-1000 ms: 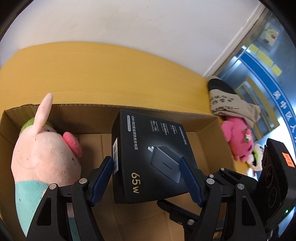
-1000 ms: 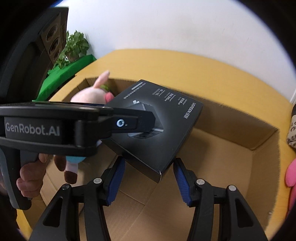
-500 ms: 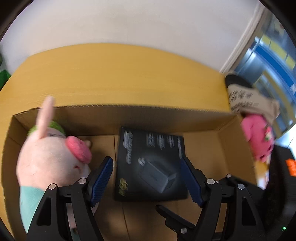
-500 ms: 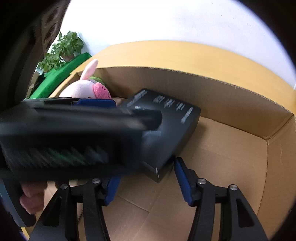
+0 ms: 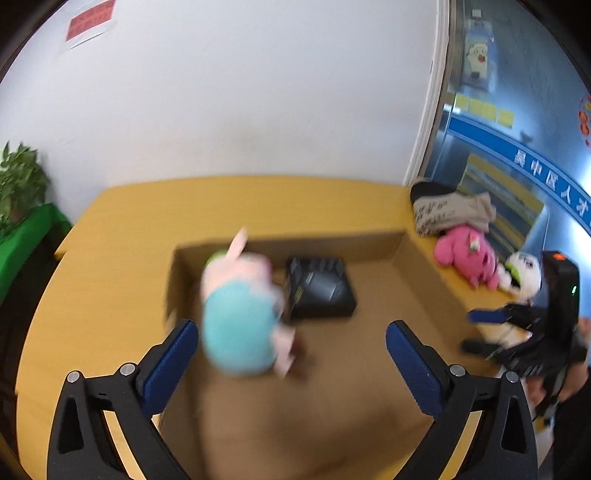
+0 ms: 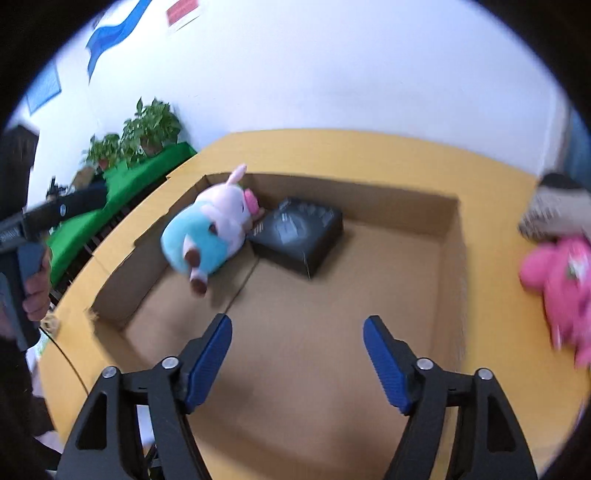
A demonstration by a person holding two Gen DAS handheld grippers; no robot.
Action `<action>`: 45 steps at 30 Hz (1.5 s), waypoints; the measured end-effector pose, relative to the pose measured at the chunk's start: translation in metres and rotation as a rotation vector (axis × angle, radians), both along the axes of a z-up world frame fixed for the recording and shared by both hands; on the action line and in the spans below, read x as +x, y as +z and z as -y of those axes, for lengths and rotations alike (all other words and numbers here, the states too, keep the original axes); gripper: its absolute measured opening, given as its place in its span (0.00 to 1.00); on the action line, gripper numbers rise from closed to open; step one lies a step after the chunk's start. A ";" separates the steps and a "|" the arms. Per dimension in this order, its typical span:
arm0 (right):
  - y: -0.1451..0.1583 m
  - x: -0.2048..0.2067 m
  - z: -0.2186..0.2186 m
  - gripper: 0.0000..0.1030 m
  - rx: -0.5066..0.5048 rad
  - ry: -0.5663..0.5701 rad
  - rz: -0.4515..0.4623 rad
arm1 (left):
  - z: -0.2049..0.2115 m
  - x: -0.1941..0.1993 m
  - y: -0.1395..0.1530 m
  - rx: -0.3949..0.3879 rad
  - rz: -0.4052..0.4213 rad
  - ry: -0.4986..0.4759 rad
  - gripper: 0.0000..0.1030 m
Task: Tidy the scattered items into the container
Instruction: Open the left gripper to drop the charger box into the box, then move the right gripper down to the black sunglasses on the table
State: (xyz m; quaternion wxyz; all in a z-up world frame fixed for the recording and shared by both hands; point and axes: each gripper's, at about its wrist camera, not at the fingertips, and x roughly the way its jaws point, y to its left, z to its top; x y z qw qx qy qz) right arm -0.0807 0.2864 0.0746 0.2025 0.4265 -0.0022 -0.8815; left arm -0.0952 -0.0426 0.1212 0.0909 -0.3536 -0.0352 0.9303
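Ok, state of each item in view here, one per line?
Brown cardboard box: open-topped, on the yellow table.
Black charger box: flat inside.
Pink-and-teal plush pig: inside, on its side.
Bright pink plush: outside, on the table.
Left hand-held gripper: opening, empty.
Right hand-held gripper: opening, empty.

A plain white wall [image 5: 240,103] is seen behind a yellow wooden table [image 6: 354,151]. A red-and-white notice [image 5: 88,22] is fixed high on the wall. Potted green plants [image 6: 147,127] are set on a green-covered ledge [image 6: 122,188] to one side. A glass partition [image 5: 517,122] with a blue band of white characters is seen at the other side.
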 end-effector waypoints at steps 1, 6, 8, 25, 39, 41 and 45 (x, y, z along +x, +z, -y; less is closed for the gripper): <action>-0.008 0.009 -0.003 0.72 0.017 -0.012 0.013 | 0.004 0.009 -0.009 -0.003 0.019 0.002 1.00; -0.043 0.043 0.009 0.72 0.066 -0.046 0.071 | 0.010 0.040 -0.067 0.003 0.126 0.009 0.99; -0.048 0.058 0.010 0.72 0.076 -0.069 0.056 | 0.011 0.051 -0.079 0.014 0.145 0.004 0.99; 0.022 0.168 0.053 0.76 0.060 -0.210 -0.240 | -0.009 0.155 -0.027 -0.022 -0.136 0.015 1.00; 0.037 0.227 0.073 0.76 0.075 -0.272 -0.299 | -0.046 0.228 -0.009 0.000 -0.242 0.012 1.00; 0.037 0.230 0.074 0.76 0.081 -0.272 -0.300 | -0.045 0.231 -0.009 0.012 -0.240 0.018 1.00; 0.036 0.235 0.075 0.76 0.078 -0.261 -0.301 | -0.045 0.236 -0.011 0.017 -0.234 0.025 1.00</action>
